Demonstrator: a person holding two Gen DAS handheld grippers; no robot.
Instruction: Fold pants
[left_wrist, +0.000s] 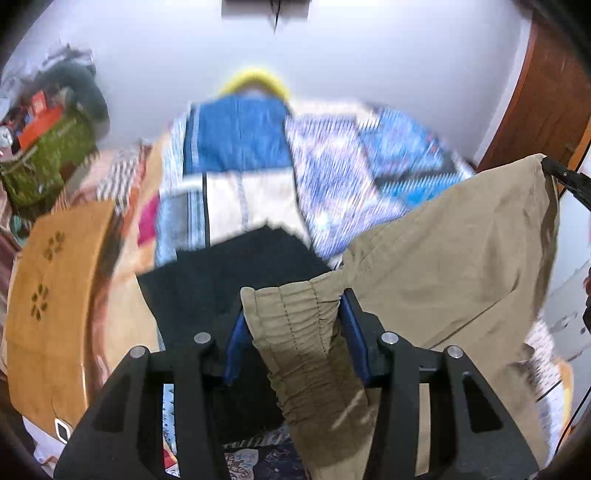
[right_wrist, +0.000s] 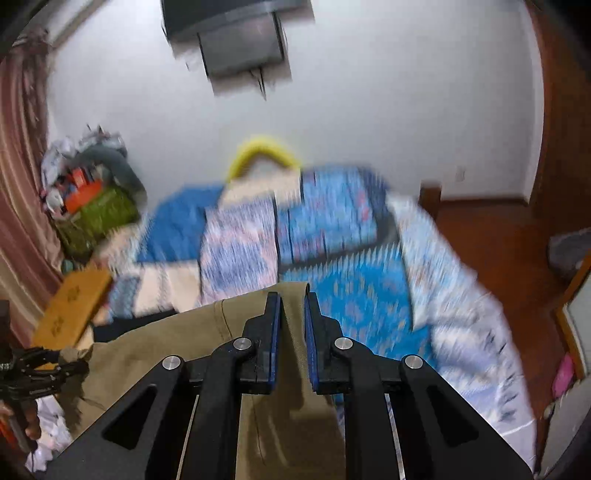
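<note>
Two claws, both mine, grip the khaki pants (left_wrist: 454, 258) by the waistband, lifted clear above the bed (right_wrist: 351, 295). My left claw (left_wrist: 295, 325) is clamped on the bunched elastic corner; my right claw (right_wrist: 291, 325) is pinched tight on the other corner. From the left claw the waistband runs toward two o'clock to the right one, and the legs hang below. Neither hand is nearer; I judge the fold turns on that stretched line.

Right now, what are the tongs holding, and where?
Khaki pants: left tongs grip the gathered waistband, right tongs pinch another edge.
</note>
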